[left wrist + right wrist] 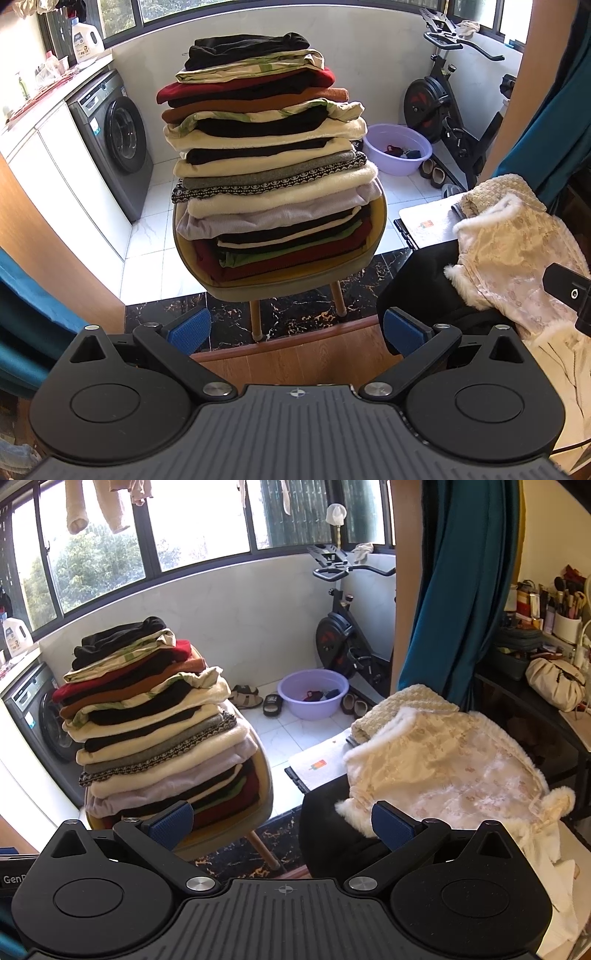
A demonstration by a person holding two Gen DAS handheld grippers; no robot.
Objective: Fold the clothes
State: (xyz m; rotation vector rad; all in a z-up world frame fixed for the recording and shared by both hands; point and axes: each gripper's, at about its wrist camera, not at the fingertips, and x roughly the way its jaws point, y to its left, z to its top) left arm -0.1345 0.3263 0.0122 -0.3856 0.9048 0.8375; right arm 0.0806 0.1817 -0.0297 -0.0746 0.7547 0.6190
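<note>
A tall stack of folded clothes (271,155) rests on a round chair (295,280); the right wrist view shows the same stack (155,723) at left. To the right lies a cream brocade garment with white fur trim (517,251) (443,760) over a black cloth (417,284) (325,819), beside a folded beige knit (495,192) (402,705). My left gripper (297,334) hangs open in front of the chair, holding nothing. My right gripper (282,827) is open too, its right finger (393,829) just before the fur trim.
A washing machine (118,144) and white cabinets stand at left. A purple basin (400,147) (314,692), slippers and an exercise bike (450,107) (343,635) fill the tiled balcony. Teal curtains (450,590) hang right; a cluttered desk (546,672) sits beyond.
</note>
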